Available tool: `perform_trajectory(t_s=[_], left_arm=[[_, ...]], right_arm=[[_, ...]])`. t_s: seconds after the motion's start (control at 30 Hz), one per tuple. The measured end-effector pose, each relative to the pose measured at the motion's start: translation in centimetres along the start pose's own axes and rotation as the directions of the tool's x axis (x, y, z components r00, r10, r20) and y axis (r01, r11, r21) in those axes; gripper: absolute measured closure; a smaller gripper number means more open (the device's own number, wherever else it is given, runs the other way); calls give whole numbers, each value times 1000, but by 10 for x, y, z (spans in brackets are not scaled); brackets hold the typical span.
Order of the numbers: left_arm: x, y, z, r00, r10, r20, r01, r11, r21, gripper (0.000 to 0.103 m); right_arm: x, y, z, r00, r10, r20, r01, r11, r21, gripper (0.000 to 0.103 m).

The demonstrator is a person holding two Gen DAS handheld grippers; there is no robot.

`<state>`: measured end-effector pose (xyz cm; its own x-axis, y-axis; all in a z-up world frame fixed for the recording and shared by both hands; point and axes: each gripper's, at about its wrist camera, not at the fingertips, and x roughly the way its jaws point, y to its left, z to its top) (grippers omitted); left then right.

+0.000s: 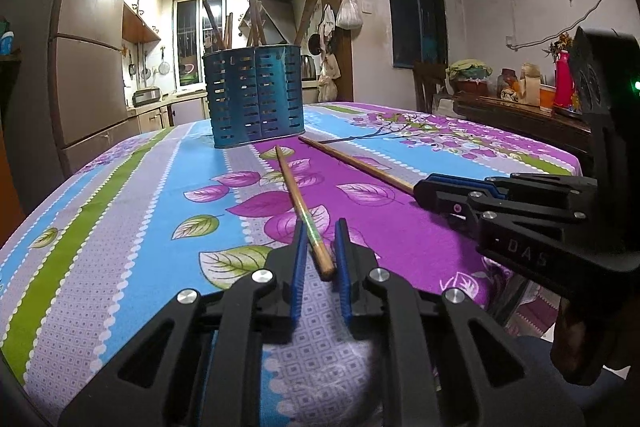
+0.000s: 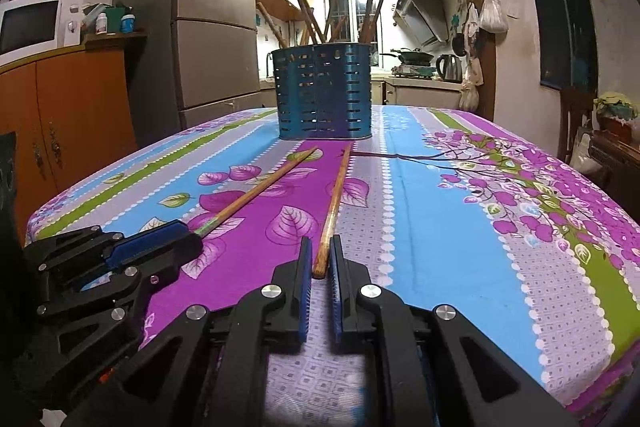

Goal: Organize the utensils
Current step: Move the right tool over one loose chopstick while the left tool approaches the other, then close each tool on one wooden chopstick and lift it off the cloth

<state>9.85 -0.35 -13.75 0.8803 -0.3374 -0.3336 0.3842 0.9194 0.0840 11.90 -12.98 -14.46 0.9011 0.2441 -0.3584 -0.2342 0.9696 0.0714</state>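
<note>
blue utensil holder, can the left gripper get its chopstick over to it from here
Probably yes. The left gripper is shut on the chopstick, and only bare tablecloth lies between it and the blue utensil holder. The right gripper and its chopstick sit off to the side.

Only writing I can make out anywhere is "DAS" in raised letters on the black body of my right gripper (image 1: 430,193), seen from the left wrist camera. Everything else is too blurry to read.

Home kitchen and eating room: fridge (image 2: 216,27) at eleven o'clock, microwave (image 2: 32,25) at nine, kettle (image 2: 450,68) at one.
</note>
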Motion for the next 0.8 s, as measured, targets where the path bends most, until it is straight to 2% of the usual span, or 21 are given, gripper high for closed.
perform_trajectory(t_s=[0.23,0.3,0.37,0.53,0.63,0.8], left_arm=[[1,1,0,1000,9,6,-9,1000,-7,91],[1,0,-1,1000,18,8,-18,1000,-10,92],[0,-1,-1,999,33,9,-33,999,-14,97],[-3,-1,1,998,63,13,-63,998,-7,98],[-14,2,9,996,79,36,-79,997,-3,98],[-40,4,35,991,78,111,-80,997,8,98]], right_arm=[[0,2,-3,1000,-9,18,9,1000,-6,93],[-1,3,-5,999,-14,33,14,1000,-8,93],[-2,2,-7,999,-12,45,12,1000,0,93],[-7,-3,-4,999,-5,46,4,1000,27,95],[-21,-2,6,998,-17,58,17,1000,3,95],[-59,-1,37,991,-37,132,45,997,-56,96]])
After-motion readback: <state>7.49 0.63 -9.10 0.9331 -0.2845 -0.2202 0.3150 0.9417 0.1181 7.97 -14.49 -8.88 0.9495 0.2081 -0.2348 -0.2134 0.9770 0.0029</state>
